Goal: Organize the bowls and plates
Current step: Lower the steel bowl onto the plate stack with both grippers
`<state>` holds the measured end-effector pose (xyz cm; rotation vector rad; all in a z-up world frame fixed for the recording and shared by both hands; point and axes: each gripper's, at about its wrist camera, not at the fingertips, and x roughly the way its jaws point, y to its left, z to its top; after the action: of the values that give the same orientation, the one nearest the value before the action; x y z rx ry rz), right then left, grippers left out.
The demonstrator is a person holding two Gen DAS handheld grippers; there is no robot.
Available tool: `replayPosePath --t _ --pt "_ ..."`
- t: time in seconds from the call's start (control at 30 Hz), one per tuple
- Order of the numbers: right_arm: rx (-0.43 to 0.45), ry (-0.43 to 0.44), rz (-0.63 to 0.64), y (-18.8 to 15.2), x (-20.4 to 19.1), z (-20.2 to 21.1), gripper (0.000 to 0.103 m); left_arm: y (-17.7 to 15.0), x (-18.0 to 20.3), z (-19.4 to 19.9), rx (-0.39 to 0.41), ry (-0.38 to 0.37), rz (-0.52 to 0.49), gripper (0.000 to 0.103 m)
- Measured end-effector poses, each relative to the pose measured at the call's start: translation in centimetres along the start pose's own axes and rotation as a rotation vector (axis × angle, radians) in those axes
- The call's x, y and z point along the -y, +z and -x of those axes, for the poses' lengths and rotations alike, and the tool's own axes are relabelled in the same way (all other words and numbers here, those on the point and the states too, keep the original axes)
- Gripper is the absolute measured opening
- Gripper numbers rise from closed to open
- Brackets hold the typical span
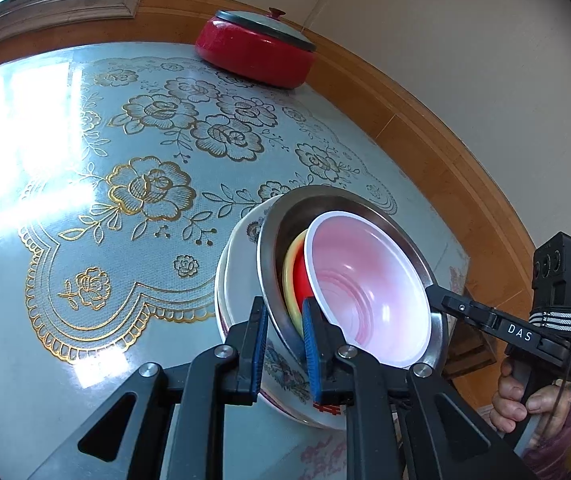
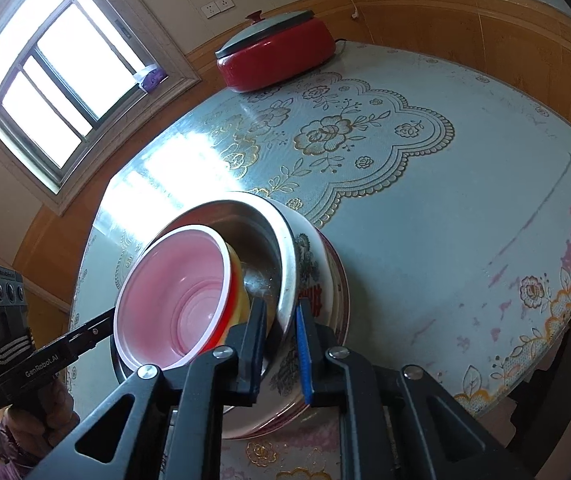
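The left gripper (image 1: 283, 344) pinched the stack's left rim; nested there were a ceramic bowl (image 1: 241, 280), steel bowl (image 1: 349, 204), and pink bowl (image 1: 365, 276), near the table's (image 1: 85, 200) front edge. The right gripper (image 2: 281, 344) pinched the right rim. A red pot (image 1: 253, 52) stood at the far edge.

Ahead of the fingers spreads a round glass-topped table (image 1: 45, 184) under a pale blue gold-flowered lace cloth (image 2: 365, 136), a red lidded electric pot (image 1: 253, 52) at its far edge, with cream walls (image 1: 465, 40), honey-coloured wood wainscoting (image 2: 445, 12) and a bright sliding window (image 2: 45, 80) beyond.
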<state>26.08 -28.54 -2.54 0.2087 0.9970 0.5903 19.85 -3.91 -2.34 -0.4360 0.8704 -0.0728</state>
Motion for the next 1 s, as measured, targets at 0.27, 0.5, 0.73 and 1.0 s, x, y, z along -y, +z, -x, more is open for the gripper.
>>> replayPosePath --t 0.27,0.5,0.73,1.0 --pt "0.005 -0.016 -0.017 -0.3 0.0 0.2 0.014 -0.2 0.3 0.1 0.005 -0.003 -0.034 0.018" --pt "0.006 -0.041 0.002 -0.6 -0.7 0.1 0.016 -0.4 0.4 0.4 0.014 0.010 -0.050 0.021" --pt "0.005 -0.050 -0.013 -0.8 -0.9 0.0 0.017 -0.8 0.4 1.1 0.021 0.020 -0.069 0.026" --pt "0.020 -0.093 -0.034 -1.3 -1.2 0.8 0.023 -1.4 0.7 2.2 0.034 0.016 -0.109 0.027"
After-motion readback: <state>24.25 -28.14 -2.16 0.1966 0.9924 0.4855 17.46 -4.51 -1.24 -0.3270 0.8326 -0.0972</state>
